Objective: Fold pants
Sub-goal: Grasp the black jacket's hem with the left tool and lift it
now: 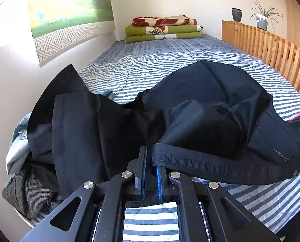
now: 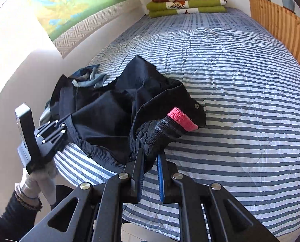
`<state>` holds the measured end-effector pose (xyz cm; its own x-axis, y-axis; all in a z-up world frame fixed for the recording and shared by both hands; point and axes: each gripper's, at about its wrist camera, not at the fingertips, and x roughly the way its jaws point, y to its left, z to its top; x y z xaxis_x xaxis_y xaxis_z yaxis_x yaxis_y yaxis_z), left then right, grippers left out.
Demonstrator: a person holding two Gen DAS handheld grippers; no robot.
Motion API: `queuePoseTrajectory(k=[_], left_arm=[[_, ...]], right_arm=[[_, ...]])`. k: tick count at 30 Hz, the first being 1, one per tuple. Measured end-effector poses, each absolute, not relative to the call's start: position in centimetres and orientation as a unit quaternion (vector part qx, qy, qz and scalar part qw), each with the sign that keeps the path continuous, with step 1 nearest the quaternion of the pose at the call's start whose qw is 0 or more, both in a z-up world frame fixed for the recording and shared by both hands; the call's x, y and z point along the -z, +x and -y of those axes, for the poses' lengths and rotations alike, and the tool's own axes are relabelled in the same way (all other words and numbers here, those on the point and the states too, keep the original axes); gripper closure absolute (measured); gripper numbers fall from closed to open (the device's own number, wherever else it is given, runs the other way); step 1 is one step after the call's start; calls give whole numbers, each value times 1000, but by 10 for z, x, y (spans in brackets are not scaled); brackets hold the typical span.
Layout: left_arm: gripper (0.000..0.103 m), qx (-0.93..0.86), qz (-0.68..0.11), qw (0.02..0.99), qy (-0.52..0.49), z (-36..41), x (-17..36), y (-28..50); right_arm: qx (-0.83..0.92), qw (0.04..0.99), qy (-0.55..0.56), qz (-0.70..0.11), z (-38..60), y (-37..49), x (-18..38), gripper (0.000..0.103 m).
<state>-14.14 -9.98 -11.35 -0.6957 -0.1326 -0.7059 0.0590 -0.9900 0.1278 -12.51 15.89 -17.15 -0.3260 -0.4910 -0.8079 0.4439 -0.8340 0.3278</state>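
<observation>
Dark navy pants (image 1: 200, 104) lie bunched near the front edge of a striped bed (image 1: 170, 66). My left gripper (image 1: 151, 161) is shut on the stitched waistband hem (image 1: 190, 163), which runs off to the right. In the right wrist view the same pants (image 2: 109, 117) are stretched between both tools. My right gripper (image 2: 150, 159) is shut on a gathered, ribbed part of the pants. The left gripper (image 2: 62, 130) shows at the left, held by a gloved hand (image 2: 39, 181). A black knit piece with a pink end (image 2: 180, 119) rests against the pants.
A heap of denim and grey clothes (image 1: 23, 161) lies at the bed's left edge by the wall. Folded green and red blankets (image 1: 164, 28) are stacked at the far end. A wooden slatted rail (image 1: 271, 48) runs along the right side. Bare striped bedcover (image 2: 240, 80) stretches beyond the pants.
</observation>
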Motion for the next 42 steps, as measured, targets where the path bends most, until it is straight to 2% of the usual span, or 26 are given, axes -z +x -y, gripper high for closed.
queuePoseTrajectory(k=[3, 5, 6, 13, 18, 23, 28, 30, 31, 36, 42], left_arm=[[95, 919, 29, 65, 387, 118, 115, -154], [95, 919, 15, 83, 385, 136, 113, -166], [96, 919, 6, 95, 384, 147, 112, -173], [96, 910, -24, 126, 393, 197, 120, -194], [96, 910, -13, 127, 395, 200, 123, -195], [96, 912, -2, 122, 392, 193, 119, -198], [96, 915, 2, 115, 386, 188, 106, -197], [96, 919, 0, 113, 377, 185, 93, -192], [96, 923, 2, 115, 368, 183, 85, -189], [97, 946, 22, 114, 304, 170, 17, -165], [97, 975, 46, 97, 196, 145, -91, -110]], right_arm=[[801, 300, 519, 12, -155, -132, 192, 86], [803, 289, 521, 7, -161, -134, 200, 56], [806, 286, 518, 10, -169, -136, 201, 51], [811, 263, 521, 34, -190, -161, 217, 38], [778, 307, 548, 19, -154, -155, 245, 37], [744, 348, 567, -61, -85, -123, 286, 37], [752, 362, 542, -96, -38, -106, 304, 36], [759, 370, 527, -97, -29, -103, 297, 59], [750, 379, 534, -88, -27, -106, 293, 81], [792, 377, 477, -57, -47, -113, 223, 85], [869, 346, 353, -9, -115, -103, 87, 86]])
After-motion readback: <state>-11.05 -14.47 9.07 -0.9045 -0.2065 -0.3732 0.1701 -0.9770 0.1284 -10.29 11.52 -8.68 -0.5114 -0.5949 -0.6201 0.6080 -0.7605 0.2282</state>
